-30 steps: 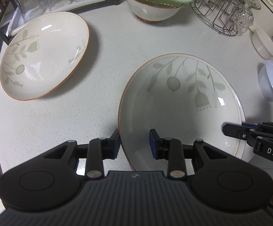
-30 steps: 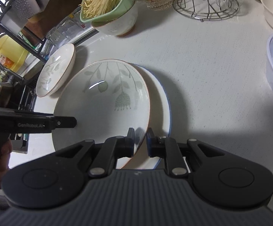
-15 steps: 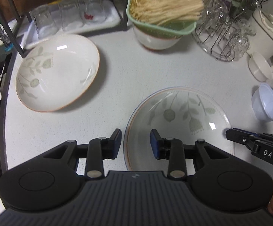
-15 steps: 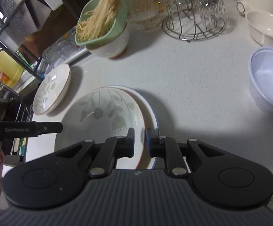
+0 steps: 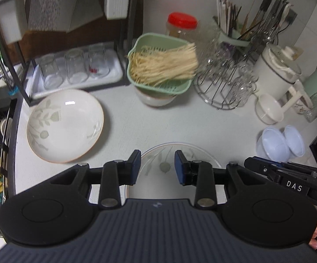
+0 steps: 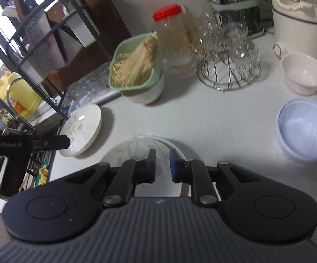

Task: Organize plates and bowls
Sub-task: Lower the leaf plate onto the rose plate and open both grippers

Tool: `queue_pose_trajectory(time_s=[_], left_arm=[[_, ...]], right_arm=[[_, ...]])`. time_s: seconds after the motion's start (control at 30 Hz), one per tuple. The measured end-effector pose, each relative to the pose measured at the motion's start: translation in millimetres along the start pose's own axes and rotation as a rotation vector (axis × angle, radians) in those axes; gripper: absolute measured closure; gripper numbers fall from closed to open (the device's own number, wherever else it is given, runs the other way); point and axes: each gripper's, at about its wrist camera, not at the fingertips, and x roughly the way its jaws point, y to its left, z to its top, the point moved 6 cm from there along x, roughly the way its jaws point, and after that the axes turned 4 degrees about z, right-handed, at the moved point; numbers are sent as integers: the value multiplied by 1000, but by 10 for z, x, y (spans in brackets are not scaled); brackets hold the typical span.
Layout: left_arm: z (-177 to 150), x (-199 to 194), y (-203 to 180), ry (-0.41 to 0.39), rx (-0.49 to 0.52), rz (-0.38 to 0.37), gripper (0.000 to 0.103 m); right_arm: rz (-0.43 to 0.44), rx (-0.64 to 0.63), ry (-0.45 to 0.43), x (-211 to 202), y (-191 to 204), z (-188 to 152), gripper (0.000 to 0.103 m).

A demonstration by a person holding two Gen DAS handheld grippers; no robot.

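Both grippers have lifted away from the leaf-patterned plate [image 5: 165,157], now stacked on the blue-rimmed plate [image 6: 176,145] on the worktop [image 5: 180,122]. The left gripper [image 5: 157,166] is open and empty, the right gripper [image 6: 161,166] closed on nothing. The second patterned plate [image 5: 65,125] sits apart, probably next.

On the counter [image 5: 202,122], the near leaf-pattern plate [image 5: 165,160] lies on a wider plate [image 6: 176,146]. To its left, well apart, lies another leaf-pattern plate [image 5: 65,125], just before the tray of glasses [image 5: 75,70]. Behind the near plate, a strainer of noodles [image 5: 160,65] sits in a bowl [image 5: 154,99]; the wire glass rack [image 5: 224,87] stands to the right of it. At the right, 2 small bowls [image 5: 278,142] stand side by side.
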Motion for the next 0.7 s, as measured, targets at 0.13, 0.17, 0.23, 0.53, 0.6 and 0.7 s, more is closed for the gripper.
queue_pose_trajectory(time_s=[0.13,0.17,0.23,0.53,0.6,0.7], left_arm=[[70,-182,-65,-56,20,11,63],[83,-200,-70,-67,20,22,63],[101,-220,-68,-76,13,28,63],[116,-428,-81,-107,-14,22,62],[107,-484,-88,-122,-18,28,59],[40,-475,-101,-117,-13,56,57]], right_arm=[[10,-24,-53,-199,115,99,86],[11,-24,-66,-235,137,123,86],[14,-20,-80,-237,170,194,86],[21,-93,-163,-450,331,403,86],[21,-94,-164,-477,330,384,86],[33,-99,-162,-500,333,337,86]])
